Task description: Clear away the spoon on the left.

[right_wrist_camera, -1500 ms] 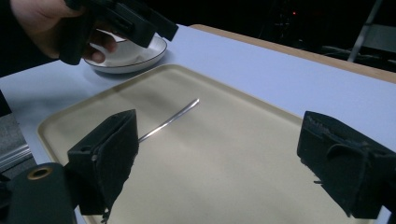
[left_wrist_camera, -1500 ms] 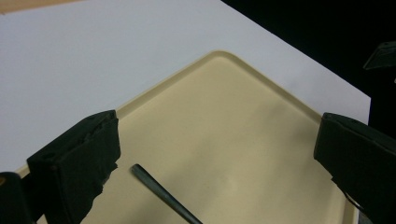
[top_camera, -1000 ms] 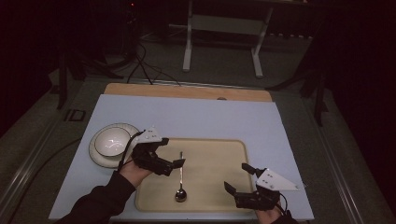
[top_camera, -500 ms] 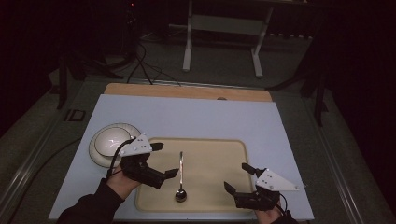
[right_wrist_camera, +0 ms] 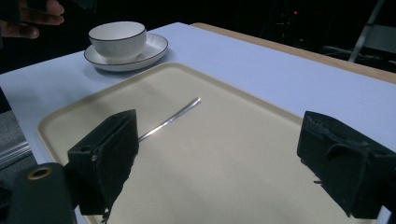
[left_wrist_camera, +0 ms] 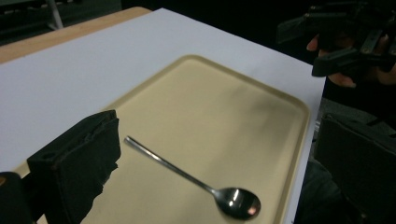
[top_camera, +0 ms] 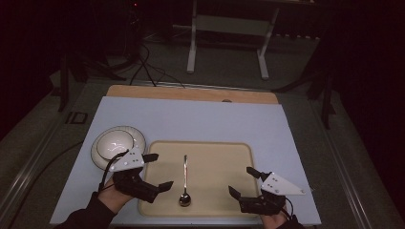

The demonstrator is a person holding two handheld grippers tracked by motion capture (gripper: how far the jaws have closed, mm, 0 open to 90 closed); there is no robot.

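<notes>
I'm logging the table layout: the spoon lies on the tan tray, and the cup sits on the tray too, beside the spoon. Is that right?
Not quite. The spoon does lie on the tan tray, but the cup is off the tray, sitting on its saucer on the white tabletop beyond the tray's corner. The right gripper view shows this plainly.

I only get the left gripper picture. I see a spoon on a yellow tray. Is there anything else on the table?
Observer: Yes. A white cup sits on a saucer, on the table just beyond the tray, off its far left corner.
Operator: Is my gripper holding anything?
Observer: No. From above, the left gripper is open and empty, over the tray's left edge beside the spoon.
Operator: And the other one?
Observer: The right gripper is open too, over the tray's near right corner.
</notes>
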